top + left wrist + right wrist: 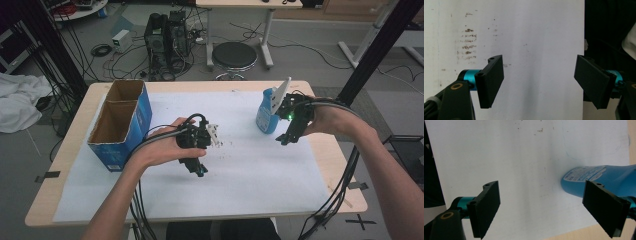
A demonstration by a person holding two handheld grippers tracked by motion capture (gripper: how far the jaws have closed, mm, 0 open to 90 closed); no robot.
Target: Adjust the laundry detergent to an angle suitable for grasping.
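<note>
Right gripper point(286, 138) at right of frame, fingers spread empty beside the blue bottle point(266, 117); square up around its body before squeezing

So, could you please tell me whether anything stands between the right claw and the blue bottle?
Nothing visible does: the right claw hangs open just beside the blue bottle, with bare white sheet between its jaws.
</note>
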